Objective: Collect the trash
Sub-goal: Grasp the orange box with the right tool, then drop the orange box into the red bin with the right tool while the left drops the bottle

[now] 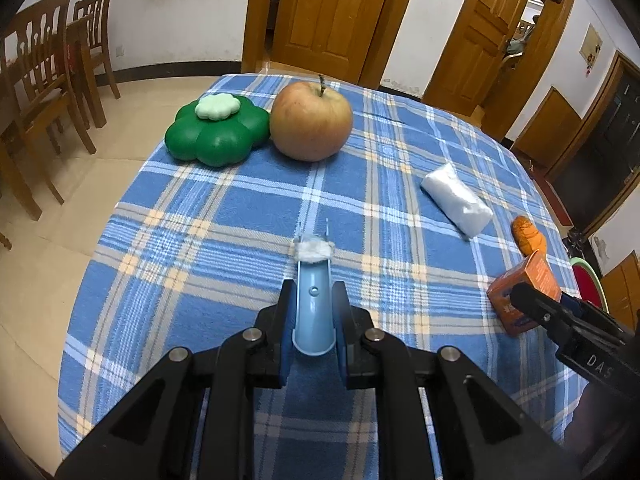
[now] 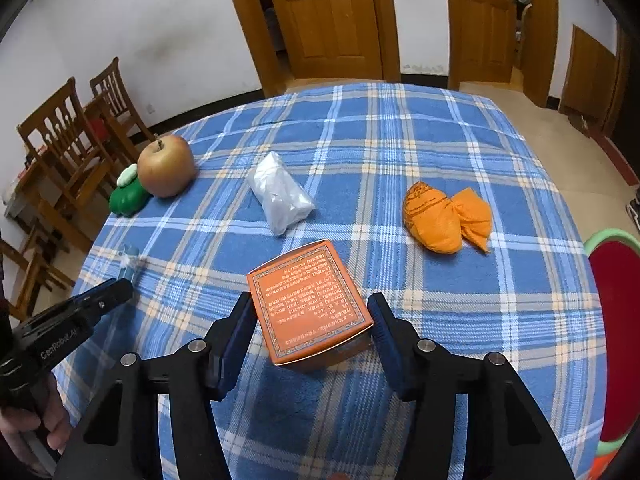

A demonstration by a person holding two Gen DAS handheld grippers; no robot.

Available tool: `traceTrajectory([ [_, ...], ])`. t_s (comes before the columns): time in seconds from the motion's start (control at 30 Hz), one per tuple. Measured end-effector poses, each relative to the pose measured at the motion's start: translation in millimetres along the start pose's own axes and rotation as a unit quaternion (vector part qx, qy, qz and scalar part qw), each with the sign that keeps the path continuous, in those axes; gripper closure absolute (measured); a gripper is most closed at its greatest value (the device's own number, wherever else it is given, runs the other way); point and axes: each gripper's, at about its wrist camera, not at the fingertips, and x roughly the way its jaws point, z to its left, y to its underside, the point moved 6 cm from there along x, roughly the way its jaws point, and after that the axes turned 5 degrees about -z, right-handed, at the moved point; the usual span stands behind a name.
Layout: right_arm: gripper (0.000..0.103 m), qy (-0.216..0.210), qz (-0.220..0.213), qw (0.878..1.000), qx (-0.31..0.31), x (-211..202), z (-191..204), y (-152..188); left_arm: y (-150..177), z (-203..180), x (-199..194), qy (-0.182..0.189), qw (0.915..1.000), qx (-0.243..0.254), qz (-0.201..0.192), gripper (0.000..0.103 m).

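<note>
Left gripper clamped on pale blue plastic tool at lower centre, right gripper spread around orange cardboard box; next, probably closing on it.

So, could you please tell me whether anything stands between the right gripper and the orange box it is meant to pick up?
Nothing visible does. The orange box already sits between the fingers of the right gripper, which straddle it with a small gap on each side. The clear plastic bag and the orange crumpled bag lie farther away on the blue plaid tablecloth.
</note>
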Motion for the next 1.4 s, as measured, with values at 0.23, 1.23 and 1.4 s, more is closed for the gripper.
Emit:
traceTrajectory([
  [0.23,0.046,-0.008,-0.02,1.0,0.014,-21,0,6,4,-23,-10,0.024,0.9996,0.014,-0.003,0.087],
  [1.23,0.046,0.069,-0.113,0.977,0.169,-156,-141,41,17,-190,-62,0.126,0.9819,0.141,-0.014,0.087],
  [1.4,0.046,0.091,-0.117,0.968,0.201,-164,-177,48,24,-227,-55,0.144,0.9753,0.167,-0.004,0.087],
])
